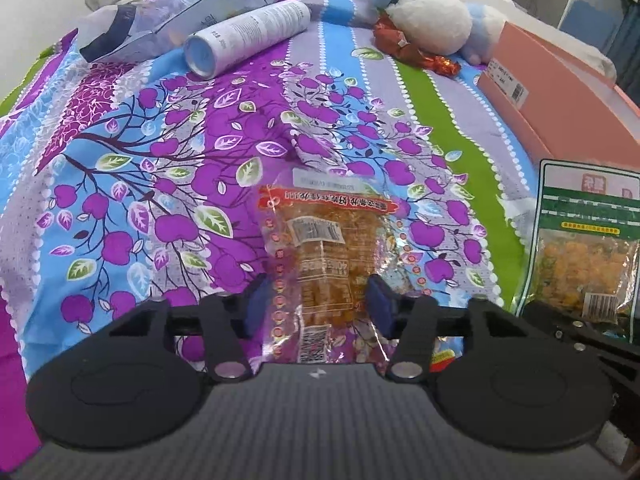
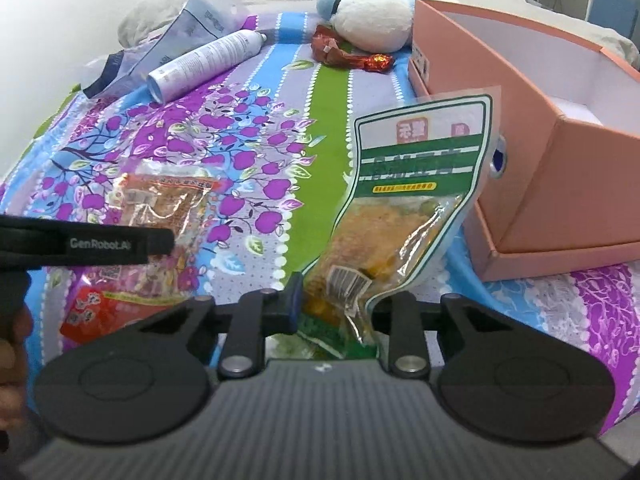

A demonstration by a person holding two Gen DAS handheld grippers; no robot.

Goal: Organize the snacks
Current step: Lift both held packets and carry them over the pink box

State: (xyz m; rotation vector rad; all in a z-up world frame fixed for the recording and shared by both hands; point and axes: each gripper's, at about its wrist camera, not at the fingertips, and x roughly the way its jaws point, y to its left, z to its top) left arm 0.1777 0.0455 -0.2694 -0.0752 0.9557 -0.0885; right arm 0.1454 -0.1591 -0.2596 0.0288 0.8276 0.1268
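Observation:
My left gripper (image 1: 318, 300) has its blue pads on either side of a clear snack bag with red trim and orange pieces (image 1: 324, 256); whether the bag is clamped I cannot tell. The same bag shows in the right wrist view (image 2: 168, 208). My right gripper (image 2: 336, 304) is shut on a green-and-white snack bag (image 2: 408, 208) and holds it upright above the bed, just left of an open pink box (image 2: 560, 128). That bag also shows at the right in the left wrist view (image 1: 584, 240). A red snack packet (image 2: 100, 312) lies under the left gripper body.
A patterned bedsheet (image 1: 160, 160) covers the bed. At the far side lie a white spray can (image 1: 248, 36), a grey-blue pouch (image 1: 160, 20), a white-and-blue plush toy (image 1: 432, 16) and red-orange wrapped snacks (image 1: 412, 48). The pink box (image 1: 568, 100) stands at the right.

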